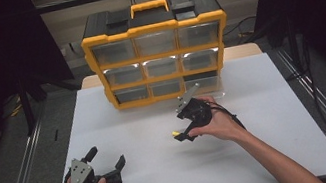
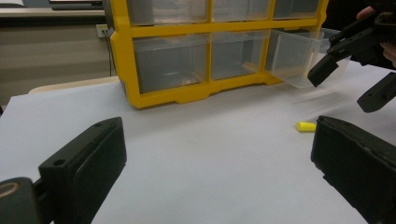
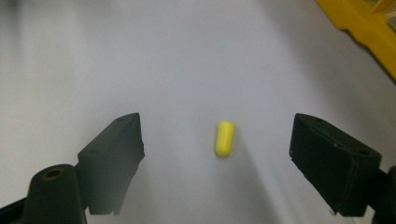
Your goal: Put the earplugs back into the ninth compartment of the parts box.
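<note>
A small yellow capsule-shaped piece (image 1: 176,133) (image 2: 306,126) (image 3: 224,138) lies on the white table (image 1: 267,119). My right gripper (image 1: 183,128) (image 3: 217,144) points down over it, jaws open on either side of the piece without touching it. The same gripper (image 2: 348,88) appears at the right edge of the left gripper view. My left gripper (image 1: 107,156) (image 2: 219,154) rests low at the table's near left, open with nothing between its jaws, well away from the yellow piece.
A yellow and black drawer organiser (image 1: 157,52) (image 2: 187,93) (image 3: 364,28) stands at the back of the table. Its bottom right clear drawer (image 1: 203,84) (image 2: 299,56) is pulled out toward the right hand. Dark stands flank the table.
</note>
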{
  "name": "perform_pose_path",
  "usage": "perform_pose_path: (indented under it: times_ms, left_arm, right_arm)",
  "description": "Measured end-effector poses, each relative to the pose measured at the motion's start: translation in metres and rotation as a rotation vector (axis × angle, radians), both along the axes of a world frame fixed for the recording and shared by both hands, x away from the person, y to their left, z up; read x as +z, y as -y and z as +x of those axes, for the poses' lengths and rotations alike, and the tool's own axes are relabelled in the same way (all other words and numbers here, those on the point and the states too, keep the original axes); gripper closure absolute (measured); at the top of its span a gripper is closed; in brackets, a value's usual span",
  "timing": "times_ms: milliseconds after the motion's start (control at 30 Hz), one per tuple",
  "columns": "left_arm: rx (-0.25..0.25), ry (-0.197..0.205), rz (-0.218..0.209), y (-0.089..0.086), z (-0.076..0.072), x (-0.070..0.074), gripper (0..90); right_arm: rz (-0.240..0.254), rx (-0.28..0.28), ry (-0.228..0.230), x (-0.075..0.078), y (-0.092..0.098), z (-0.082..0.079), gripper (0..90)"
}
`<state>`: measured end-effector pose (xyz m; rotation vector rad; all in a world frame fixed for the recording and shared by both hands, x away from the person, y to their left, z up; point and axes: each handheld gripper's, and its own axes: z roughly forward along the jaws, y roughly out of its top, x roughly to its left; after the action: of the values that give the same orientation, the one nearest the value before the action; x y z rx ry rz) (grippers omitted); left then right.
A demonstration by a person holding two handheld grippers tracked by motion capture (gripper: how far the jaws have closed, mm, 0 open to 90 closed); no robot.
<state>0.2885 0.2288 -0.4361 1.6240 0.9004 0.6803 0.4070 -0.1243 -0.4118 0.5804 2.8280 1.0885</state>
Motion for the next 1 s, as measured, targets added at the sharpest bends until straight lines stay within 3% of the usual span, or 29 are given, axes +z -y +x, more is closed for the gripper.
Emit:
perform_pose_path:
  times_ms: [333,833,1000]
  left_arm:
    - [-0.003,-0.005,0.009,0.000,0.000,0.000,3.5]
    - [-0.007,-0.005,0.012,0.000,0.001,-0.001,3.5]
    - [-0.001,-0.003,0.007,0.000,0.000,0.000,3.5]
  right_arm:
    - [-0.052,0.023,-0.063,-0.011,-0.012,0.009,24.1]
    - [-0.118,0.018,-0.105,-0.021,-0.019,0.017,37.0]
    - [-0.136,0.021,-0.111,-0.025,-0.020,0.018,46.5]
